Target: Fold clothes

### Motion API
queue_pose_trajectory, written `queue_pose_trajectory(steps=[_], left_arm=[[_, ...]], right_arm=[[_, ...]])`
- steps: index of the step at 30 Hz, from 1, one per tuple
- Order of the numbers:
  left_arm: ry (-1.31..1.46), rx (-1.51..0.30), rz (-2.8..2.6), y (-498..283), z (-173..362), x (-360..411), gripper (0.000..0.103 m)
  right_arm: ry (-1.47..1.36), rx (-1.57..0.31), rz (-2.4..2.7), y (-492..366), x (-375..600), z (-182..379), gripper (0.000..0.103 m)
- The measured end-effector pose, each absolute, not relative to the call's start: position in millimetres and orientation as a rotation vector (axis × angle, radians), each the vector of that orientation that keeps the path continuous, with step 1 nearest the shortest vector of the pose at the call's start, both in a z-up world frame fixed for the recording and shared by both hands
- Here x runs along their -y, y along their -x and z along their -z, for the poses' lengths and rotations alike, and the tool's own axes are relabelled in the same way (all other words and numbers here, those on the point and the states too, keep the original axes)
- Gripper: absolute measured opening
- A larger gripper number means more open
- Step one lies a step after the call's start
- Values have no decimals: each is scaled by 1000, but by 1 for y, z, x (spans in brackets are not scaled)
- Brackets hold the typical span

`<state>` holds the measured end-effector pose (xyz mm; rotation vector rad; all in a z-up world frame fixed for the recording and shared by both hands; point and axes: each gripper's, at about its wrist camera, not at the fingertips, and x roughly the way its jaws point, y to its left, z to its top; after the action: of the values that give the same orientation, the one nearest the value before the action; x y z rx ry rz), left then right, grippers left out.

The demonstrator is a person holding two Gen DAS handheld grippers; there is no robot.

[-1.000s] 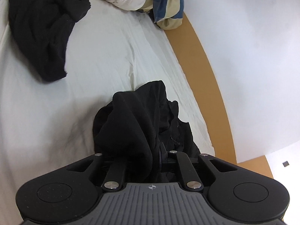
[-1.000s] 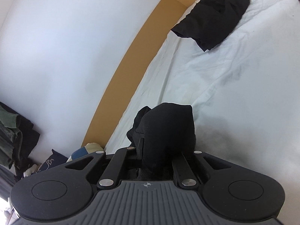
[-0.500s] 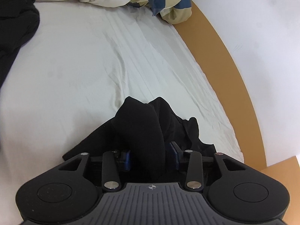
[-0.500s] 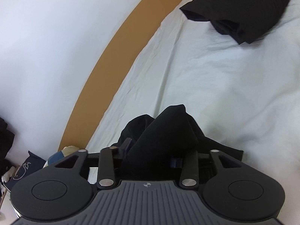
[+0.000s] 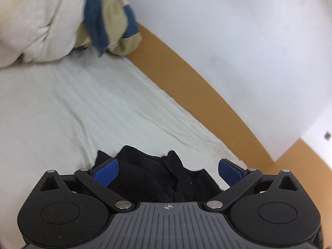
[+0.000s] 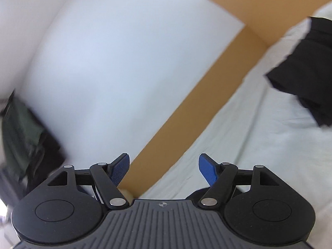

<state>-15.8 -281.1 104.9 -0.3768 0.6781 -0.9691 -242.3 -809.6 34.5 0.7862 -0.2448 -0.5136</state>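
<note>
A crumpled black garment (image 5: 159,176) lies on the white bed sheet (image 5: 72,112), right under my left gripper (image 5: 168,171). The left gripper is open, its blue pads (image 5: 106,173) spread wide on either side of the cloth, holding nothing. My right gripper (image 6: 164,169) is open and empty, raised over the edge of the bed sheet (image 6: 259,141); a small dark bit of cloth (image 6: 194,195) shows under its right finger. A second black garment (image 6: 305,72) lies on the sheet at the far right of the right wrist view.
A white duvet (image 5: 35,22) and a blue-and-beige pillow (image 5: 112,20) are heaped at the head of the bed. A brown bed frame (image 5: 197,87) runs along the white wall (image 5: 238,31). Dark clothes (image 6: 20,141) hang at the left in the right wrist view.
Both grippers were shut on the black garment and have opened, letting it drop onto the sheet. Both have moved; the right one now faces the wall and bed edge.
</note>
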Motion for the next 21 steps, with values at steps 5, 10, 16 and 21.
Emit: queue_pose_trajectory(steps=[5,10,16,21], left_arm=[[67,-638,892,61,-66,340,102],[-12,-668,767,38,-15,327,100],[-182,-492,624,36,-18,308,96],[-68,-389,764,83,-53,304,102]], right_arm=[[-432,-185,520,137,737,-28,76],[-323,-365,650,120,729,14,75],[-346,-338,905,179,788,23,71],[-409,-168,822,222,779,14,71]])
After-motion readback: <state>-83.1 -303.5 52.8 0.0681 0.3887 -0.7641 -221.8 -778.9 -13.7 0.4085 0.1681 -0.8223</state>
